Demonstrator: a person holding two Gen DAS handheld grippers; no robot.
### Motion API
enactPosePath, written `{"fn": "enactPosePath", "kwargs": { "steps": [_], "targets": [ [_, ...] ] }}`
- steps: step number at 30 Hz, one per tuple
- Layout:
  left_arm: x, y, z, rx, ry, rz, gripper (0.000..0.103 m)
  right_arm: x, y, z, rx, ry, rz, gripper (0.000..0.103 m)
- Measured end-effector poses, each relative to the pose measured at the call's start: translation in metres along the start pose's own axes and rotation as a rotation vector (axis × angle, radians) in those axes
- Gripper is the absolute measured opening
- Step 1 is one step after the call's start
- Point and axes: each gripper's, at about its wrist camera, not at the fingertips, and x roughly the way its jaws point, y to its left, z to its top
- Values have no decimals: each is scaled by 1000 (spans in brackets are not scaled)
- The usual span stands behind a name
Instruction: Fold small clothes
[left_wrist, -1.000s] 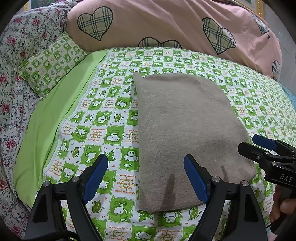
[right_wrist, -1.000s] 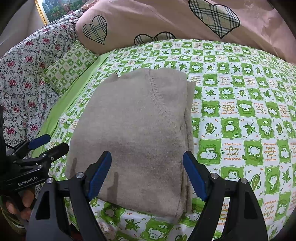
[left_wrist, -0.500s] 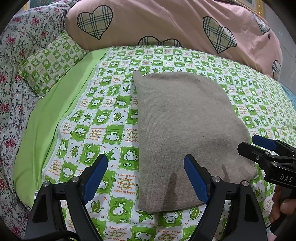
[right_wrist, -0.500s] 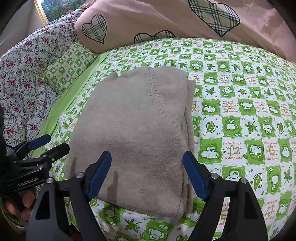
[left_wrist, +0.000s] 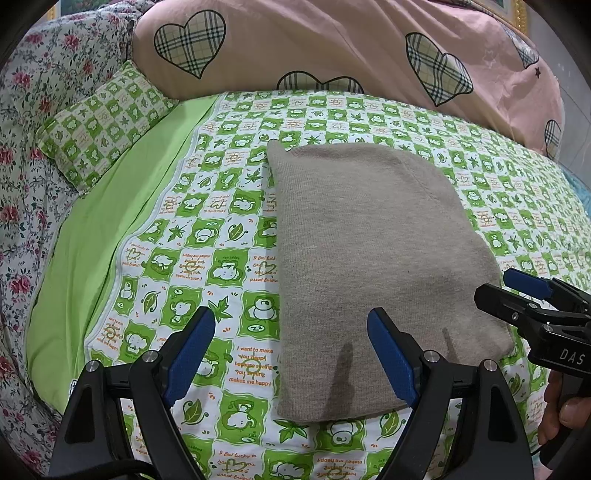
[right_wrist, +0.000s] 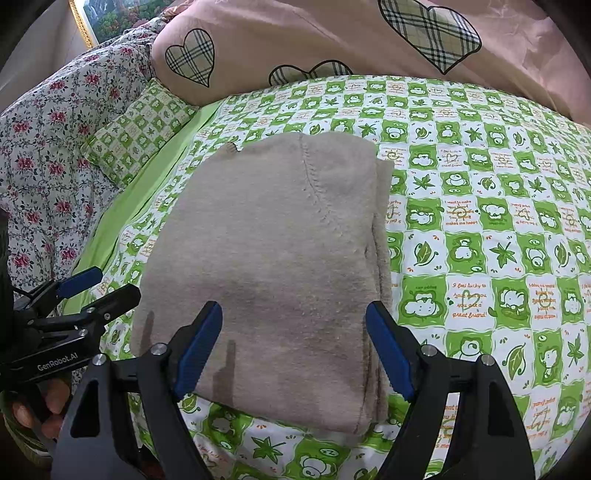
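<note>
So the beige knit sweater (left_wrist: 373, 266) is lying folded into a neat rectangle on the bed (left_wrist: 207, 236), which has that green and white checked sheet with little animals and leaves on it. In the left wrist view it fills the centre and lower right of the frame; in the right wrist view it sits centre-left, and you can see stacked layers along its right edge plus a stitched seam running down the top.

The left gripper (left_wrist: 291, 356) is at the bottom of its own frame, blue pads spread wide with nothing between them. One pad sits in front of the sheet, the other in front of the sweater's near edge, and both throw thin shadows on the knit. The right gripper (right_wrist: 295, 349) is spread wide too, empty, with the sweater's near edge showing between its pads. Can't really tell if either one touches the fabric.

Each gripper shows up at the edge of the other's view with a hand on its handle.

Upper part of both frames: a pink quilt (left_wrist: 332, 51) with plaid hearts. Upper left: a small green checked pillow (left_wrist: 107, 122) against a floral blanket (left_wrist: 26, 155).
</note>
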Motion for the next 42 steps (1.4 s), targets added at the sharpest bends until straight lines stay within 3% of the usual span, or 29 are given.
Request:
{"fn": "enactPosePath", "kwargs": {
  "steps": [42],
  "targets": [
    [-1,-1,0,4,2,-8,85,-3,1,4,-5,-2,6,82]
  ]
}}
